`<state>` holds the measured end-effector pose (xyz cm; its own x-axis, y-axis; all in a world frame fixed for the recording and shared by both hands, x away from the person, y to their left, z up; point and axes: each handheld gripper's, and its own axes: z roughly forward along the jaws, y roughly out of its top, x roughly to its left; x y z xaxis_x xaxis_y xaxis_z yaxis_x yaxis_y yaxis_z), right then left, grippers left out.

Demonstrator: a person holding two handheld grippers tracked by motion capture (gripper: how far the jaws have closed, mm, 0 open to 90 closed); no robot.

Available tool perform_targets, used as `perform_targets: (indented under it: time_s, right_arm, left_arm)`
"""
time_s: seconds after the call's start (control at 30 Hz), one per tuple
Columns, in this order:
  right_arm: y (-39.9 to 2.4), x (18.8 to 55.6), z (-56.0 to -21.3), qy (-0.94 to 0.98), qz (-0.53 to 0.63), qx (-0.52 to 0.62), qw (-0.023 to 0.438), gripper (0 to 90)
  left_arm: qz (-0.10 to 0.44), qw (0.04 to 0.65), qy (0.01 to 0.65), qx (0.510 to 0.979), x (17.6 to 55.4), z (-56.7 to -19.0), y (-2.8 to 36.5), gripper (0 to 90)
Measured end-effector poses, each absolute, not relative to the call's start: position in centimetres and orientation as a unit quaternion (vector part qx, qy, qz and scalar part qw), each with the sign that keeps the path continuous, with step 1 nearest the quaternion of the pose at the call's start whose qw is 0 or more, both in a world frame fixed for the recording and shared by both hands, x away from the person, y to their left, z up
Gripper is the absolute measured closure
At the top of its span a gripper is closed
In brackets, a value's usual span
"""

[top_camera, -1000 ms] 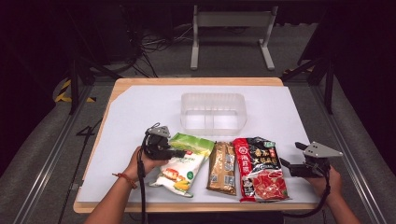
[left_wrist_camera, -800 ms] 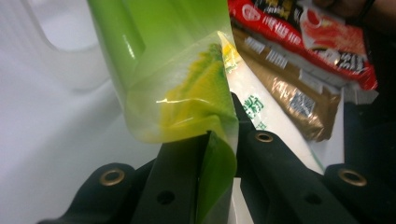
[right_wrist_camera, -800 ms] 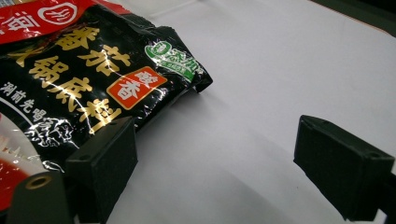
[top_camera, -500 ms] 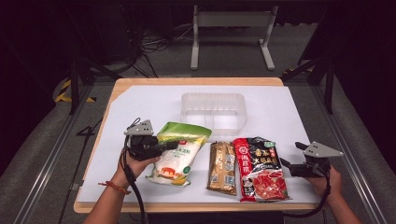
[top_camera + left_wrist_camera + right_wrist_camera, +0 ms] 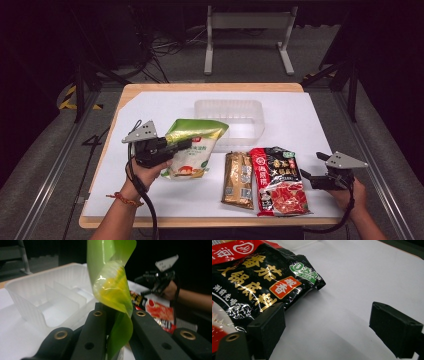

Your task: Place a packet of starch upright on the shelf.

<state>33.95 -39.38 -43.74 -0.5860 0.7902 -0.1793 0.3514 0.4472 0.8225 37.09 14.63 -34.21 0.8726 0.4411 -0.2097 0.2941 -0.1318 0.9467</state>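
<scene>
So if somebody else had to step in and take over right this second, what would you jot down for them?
Left gripper: shut on the edge of the green packet, lifted off the white sheet, near the clear divided tray.
Right gripper: open, holding nothing, low by the red-and-black packet.
Brown packet: flat beside the red-and-black one.
Done: green packet picked up.
Left, as it looks: probably set it in the tray, which has nothing in it; the other two packets likely follow.

Glossy green plastic pouch [image 5: 112,287], translucent plastic tray [image 5: 235,112]
</scene>
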Motion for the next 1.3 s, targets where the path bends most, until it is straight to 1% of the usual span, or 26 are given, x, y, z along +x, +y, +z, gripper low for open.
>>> perform_targets:
  time_s: [0.1,0.2,0.4,0.6,0.8,1.0,1.3]
  right_arm:
    - [-39.4,34.0,-43.7,0.802,0.386,0.356,0.284,13.8]
    - [-39.4,33.9,-43.7,0.802,0.387,0.356,0.284,13.8]
    - [-39.4,33.9,-43.7,0.802,0.386,0.357,0.284,13.8]
    - [-39.4,33.9,-43.7,0.802,0.386,0.357,0.284,13.8]
    - [-39.4,33.9,-43.7,0.801,0.39,0.356,0.283,13.8]
    - [-39.4,33.9,-43.7,0.801,0.389,0.356,0.283,13.8]
    - [-39.4,33.9,-43.7,0.801,0.389,0.356,0.283,13.8]
  left_arm:
    - [0.066,0.619,0.247,0.743,37.2,-33.8,14.1,87.1]
    - [0.09,0.611,0.266,0.74,37.2,-33.5,13.3,87.1]
    - [0.093,0.616,0.272,0.733,38.0,-33.1,12.4,87.2]
    - [0.111,0.617,0.267,0.732,38.6,-32.2,11.2,87.2]
    - [0.122,0.622,0.285,0.719,40.2,-31.8,10.3,87.2]
    - [0.147,0.617,0.305,0.71,42.0,-31.8,9.5,87.3]
    - [0.185,0.614,0.363,0.676,45.0,-31.9,8.4,87.4]
